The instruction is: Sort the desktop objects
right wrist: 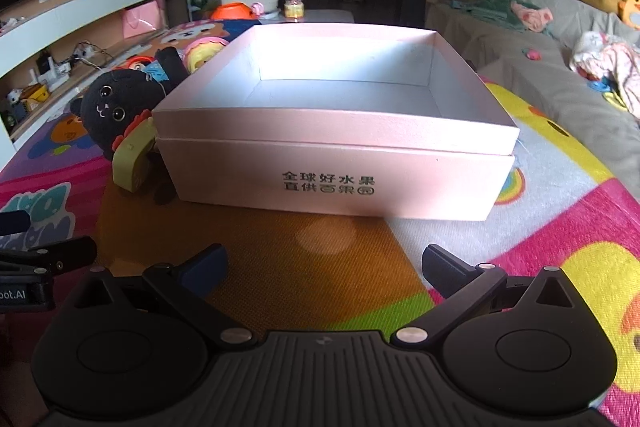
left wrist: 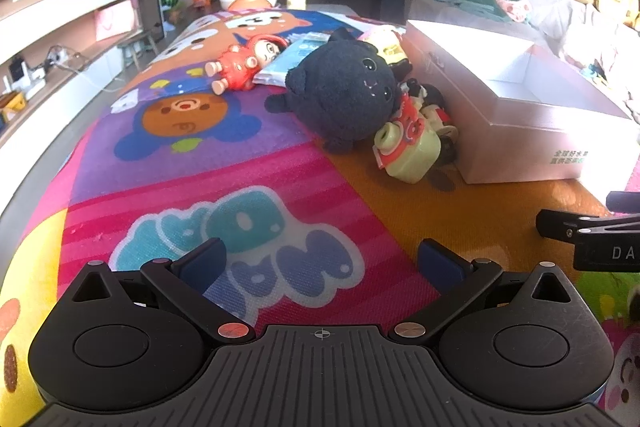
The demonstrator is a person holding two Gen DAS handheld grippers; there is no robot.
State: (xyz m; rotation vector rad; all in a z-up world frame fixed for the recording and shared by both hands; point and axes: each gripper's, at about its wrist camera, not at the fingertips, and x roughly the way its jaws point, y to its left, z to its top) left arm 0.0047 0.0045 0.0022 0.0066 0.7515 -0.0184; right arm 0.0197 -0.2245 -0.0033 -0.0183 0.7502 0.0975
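Two tools idle, nothing gripped: left tool (left wrist: pixel 320 263) and right tool (right wrist: pixel 324 267) both spread wide over near part of patterned surface (left wrist: pixel 248 163). Pink box (right wrist: pixel 332 131) open, nothing visible inside, far right of toys. Black plush cat (left wrist: pixel 344 87) leans against green toy camera (left wrist: pixel 408 151), which sits just beside box wall. Red doll (left wrist: pixel 244 63) farther left. Suggested first pick: camera, nearest. Approach from left with left tool, pinch body not strap, lift clear of plush before crossing box rim.

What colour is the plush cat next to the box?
Black plush cat, best in the left wrist view.
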